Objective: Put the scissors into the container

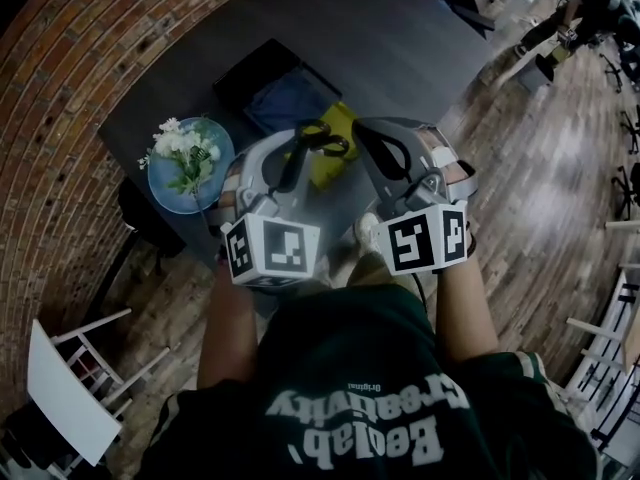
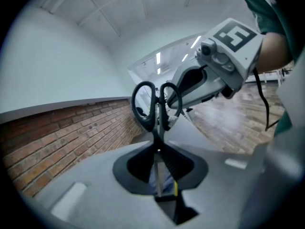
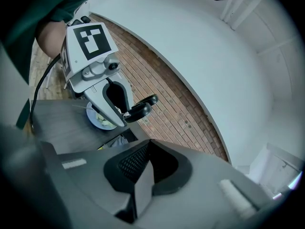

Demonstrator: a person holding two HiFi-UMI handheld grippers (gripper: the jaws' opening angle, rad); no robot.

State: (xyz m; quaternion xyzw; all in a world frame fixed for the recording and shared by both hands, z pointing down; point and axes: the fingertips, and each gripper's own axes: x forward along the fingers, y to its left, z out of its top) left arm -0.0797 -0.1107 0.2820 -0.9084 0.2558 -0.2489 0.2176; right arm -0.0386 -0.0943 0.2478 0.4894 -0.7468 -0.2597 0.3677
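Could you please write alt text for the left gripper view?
The left claw grips black-handled scissors by the blades, the handle loops pointing away from the camera. A brick wall lies beyond at left, wooden floor at right.

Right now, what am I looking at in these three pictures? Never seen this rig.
No robot: a person holds a two-jaw gripper in each hand. One picture looks down from a camera on the person's head; the other two ride on the grippers, looking along their jaws. The left gripper is shut on black-handled scissors, handles up. The right gripper is shut and empty. Below, a dark table carries a blue plate with flowers and a dark container.
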